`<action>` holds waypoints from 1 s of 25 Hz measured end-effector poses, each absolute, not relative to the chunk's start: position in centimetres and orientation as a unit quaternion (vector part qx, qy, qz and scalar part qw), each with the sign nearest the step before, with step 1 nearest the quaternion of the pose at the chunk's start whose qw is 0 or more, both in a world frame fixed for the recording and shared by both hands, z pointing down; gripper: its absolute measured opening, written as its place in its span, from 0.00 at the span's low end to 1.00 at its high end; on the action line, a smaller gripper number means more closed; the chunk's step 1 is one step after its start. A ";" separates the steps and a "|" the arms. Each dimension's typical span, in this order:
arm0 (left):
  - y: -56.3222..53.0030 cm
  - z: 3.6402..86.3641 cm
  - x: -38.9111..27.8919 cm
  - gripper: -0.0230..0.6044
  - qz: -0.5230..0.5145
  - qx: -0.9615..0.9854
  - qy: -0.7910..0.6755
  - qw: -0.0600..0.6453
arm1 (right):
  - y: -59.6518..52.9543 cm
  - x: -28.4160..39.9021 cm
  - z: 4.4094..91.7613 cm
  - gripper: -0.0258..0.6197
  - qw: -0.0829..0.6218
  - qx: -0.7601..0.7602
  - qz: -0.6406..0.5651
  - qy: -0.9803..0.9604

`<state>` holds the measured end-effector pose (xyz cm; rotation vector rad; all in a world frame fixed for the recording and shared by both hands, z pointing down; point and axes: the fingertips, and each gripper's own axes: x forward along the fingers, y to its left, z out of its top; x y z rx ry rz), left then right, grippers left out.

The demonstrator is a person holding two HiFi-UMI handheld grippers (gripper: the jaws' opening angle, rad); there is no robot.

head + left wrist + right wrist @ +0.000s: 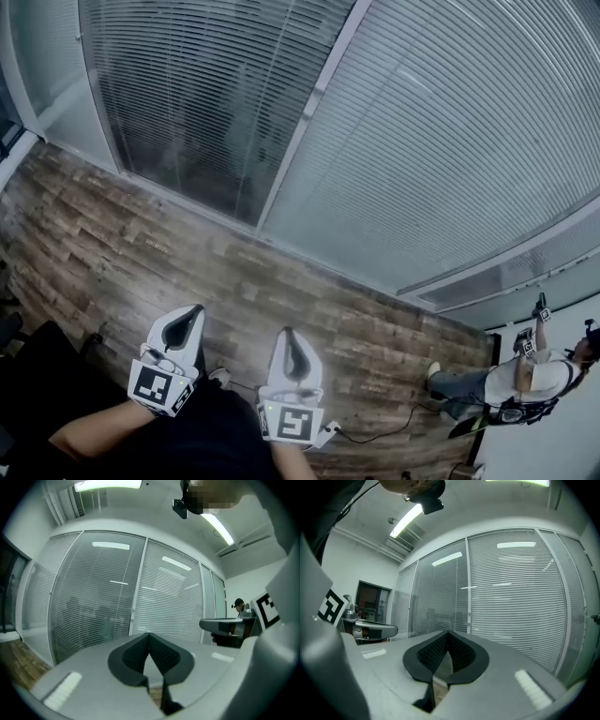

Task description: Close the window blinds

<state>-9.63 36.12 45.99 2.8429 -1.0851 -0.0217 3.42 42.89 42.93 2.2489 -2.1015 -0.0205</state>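
Note:
The window blinds fill the wall ahead of me. The left blind panel (206, 94) (93, 602) (440, 597) looks darker, with dim shapes showing through its slats. The right blind panel (450, 141) (173, 602) (515, 592) looks pale and solid. A white mullion (305, 122) divides them. My left gripper (196, 308) (149, 634) and right gripper (287, 331) (447, 632) sit low and side by side, well back from the blinds. Both point toward the blinds and are shut with nothing between their jaws. Neither touches anything. No cord or wand can be made out.
Wood-plank floor (141, 253) runs between me and the window. A thin cable (375, 436) lies on it near my right gripper. Another person (525, 375) stands at the far right beside a white wall. A dark doorway (370, 604) shows at the left of the right gripper view.

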 end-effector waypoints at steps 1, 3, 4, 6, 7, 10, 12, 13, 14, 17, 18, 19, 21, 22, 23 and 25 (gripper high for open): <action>36.4 46.2 -9.6 0.04 -0.003 0.934 -0.354 0.050 | 43.1 3.3 42.9 0.04 0.032 0.728 -0.009 -0.685; 36.7 47.1 -9.3 0.04 0.007 0.936 -0.348 0.058 | 43.4 3.0 43.2 0.04 0.038 0.724 -0.011 -0.689; 36.6 47.5 -9.3 0.04 0.012 0.936 -0.347 0.064 | 43.4 2.8 43.3 0.04 0.038 0.723 -0.011 -0.690; 36.2 47.8 -9.2 0.04 0.020 0.936 -0.345 0.070 | 43.0 2.8 43.4 0.04 0.031 0.723 -0.009 -0.690; 35.7 47.6 -9.0 0.04 0.020 0.936 -0.343 0.069 | 42.5 3.0 43.2 0.04 0.029 0.723 -0.010 -0.690; 34.4 46.6 -8.1 0.04 0.012 0.939 -0.338 0.064 | 41.3 3.9 42.5 0.04 0.029 0.726 -0.017 -0.686; 34.2 46.6 -7.7 0.04 0.012 0.941 -0.331 0.065 | 41.3 4.3 42.5 0.04 0.031 0.732 -0.018 -0.680; 33.9 46.8 -7.5 0.04 0.014 0.942 -0.328 0.066 | 41.2 4.6 42.6 0.04 0.031 0.735 -0.018 -0.677; 33.4 47.0 -7.1 0.04 0.016 0.943 -0.326 0.069 | 40.9 4.9 42.7 0.04 0.032 0.738 -0.018 -0.673; 31.6 47.4 -6.2 0.04 0.021 0.945 -0.316 0.077 | 39.3 5.5 43.0 0.04 0.035 0.743 -0.014 -0.668; 31.2 47.2 -6.1 0.04 0.020 0.946 -0.314 0.073 | 38.9 5.5 43.1 0.04 0.036 0.744 -0.012 -0.667; 30.8 46.9 -6.0 0.04 0.016 0.947 -0.315 0.064 | 38.5 5.6 43.2 0.04 0.036 0.746 -0.011 -0.665; 30.0 45.5 -5.7 0.04 -0.004 0.945 -0.325 0.031 | 37.5 6.1 43.2 0.04 0.035 0.754 -0.008 -0.655; 29.6 44.7 -5.4 0.04 -0.017 0.945 -0.327 0.011 | 36.9 6.5 43.2 0.04 0.033 0.760 -0.006 -0.649; 29.3 44.1 -4.9 0.04 -0.026 0.945 -0.325 -0.002 | 36.2 6.8 43.1 0.04 0.030 0.763 -0.005 -0.645; 28.4 43.7 -4.0 0.04 -0.030 0.948 -0.317 -0.005 | 34.5 7.0 42.7 0.04 0.029 0.763 -0.008 -0.646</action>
